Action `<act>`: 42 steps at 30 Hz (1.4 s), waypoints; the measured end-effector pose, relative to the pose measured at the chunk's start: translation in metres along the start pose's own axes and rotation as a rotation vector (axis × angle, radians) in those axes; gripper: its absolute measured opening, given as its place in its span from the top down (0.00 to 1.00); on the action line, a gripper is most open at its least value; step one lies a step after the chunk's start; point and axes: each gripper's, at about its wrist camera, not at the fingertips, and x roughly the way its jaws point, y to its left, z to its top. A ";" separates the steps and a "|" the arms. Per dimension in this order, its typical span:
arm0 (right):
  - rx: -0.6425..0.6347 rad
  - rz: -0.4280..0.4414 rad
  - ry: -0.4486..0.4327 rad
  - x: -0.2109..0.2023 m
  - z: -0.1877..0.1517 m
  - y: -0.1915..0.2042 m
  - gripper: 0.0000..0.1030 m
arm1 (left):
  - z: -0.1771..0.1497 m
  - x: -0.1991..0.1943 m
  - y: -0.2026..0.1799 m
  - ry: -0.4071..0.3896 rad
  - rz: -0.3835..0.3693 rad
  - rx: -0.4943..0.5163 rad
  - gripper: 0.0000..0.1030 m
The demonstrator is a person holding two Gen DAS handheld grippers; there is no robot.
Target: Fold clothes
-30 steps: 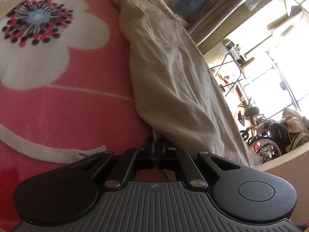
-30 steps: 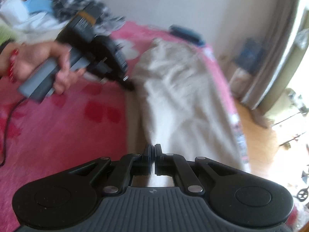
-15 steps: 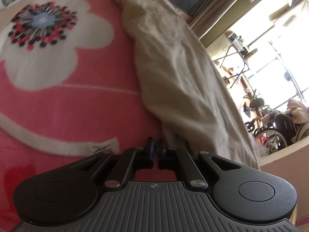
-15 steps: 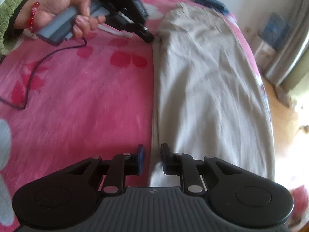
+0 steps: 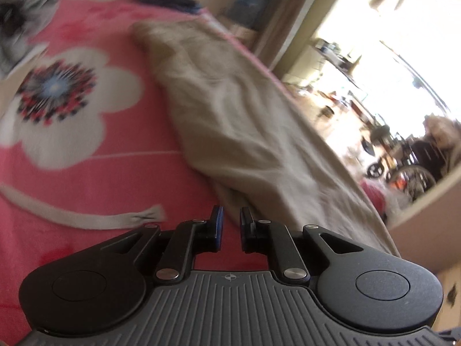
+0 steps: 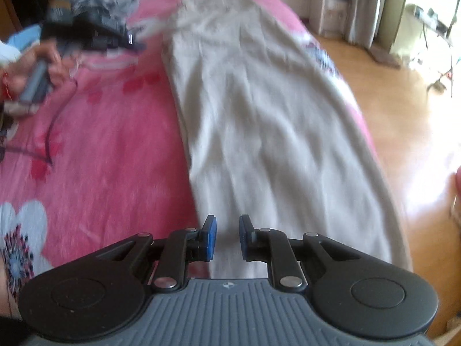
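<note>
The left gripper (image 5: 229,225) has its fingers parted a little, holding nothing, just beside the near edge of the beige trousers (image 5: 245,132). The right gripper (image 6: 225,236) is likewise slightly parted and empty, above the trousers' near end. The trousers lie lengthwise along the pink flowered bedspread (image 6: 115,150). Beyond the bed is a wooden floor (image 6: 403,92).

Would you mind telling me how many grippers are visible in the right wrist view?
2. The right gripper fills the bottom foreground, open over the near end of the beige trousers. The left gripper, blurred, is at upper left in the person's hand.
</note>
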 end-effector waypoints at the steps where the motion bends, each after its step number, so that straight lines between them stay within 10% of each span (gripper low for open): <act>1: -0.017 -0.023 0.027 0.004 -0.006 0.001 0.87 | -0.002 -0.001 -0.009 0.002 -0.009 0.038 0.83; 10: -0.004 -0.133 0.183 -0.034 -0.079 -0.007 0.89 | -0.033 -0.003 -0.047 0.065 -0.055 0.261 0.82; 17: -0.059 -0.213 0.052 -0.047 -0.044 -0.009 0.89 | -0.043 0.004 -0.057 0.104 -0.048 0.311 0.78; 24: -0.090 -0.296 0.166 -0.023 -0.052 -0.023 0.89 | -0.046 -0.006 -0.029 0.115 0.029 0.316 0.78; 30: -0.390 -0.243 -0.106 -0.021 0.040 0.000 0.89 | -0.025 -0.002 -0.010 0.047 0.063 0.205 0.78; 42: -0.567 0.060 -0.308 0.079 0.190 0.097 0.87 | -0.012 0.015 0.012 0.019 0.087 0.130 0.78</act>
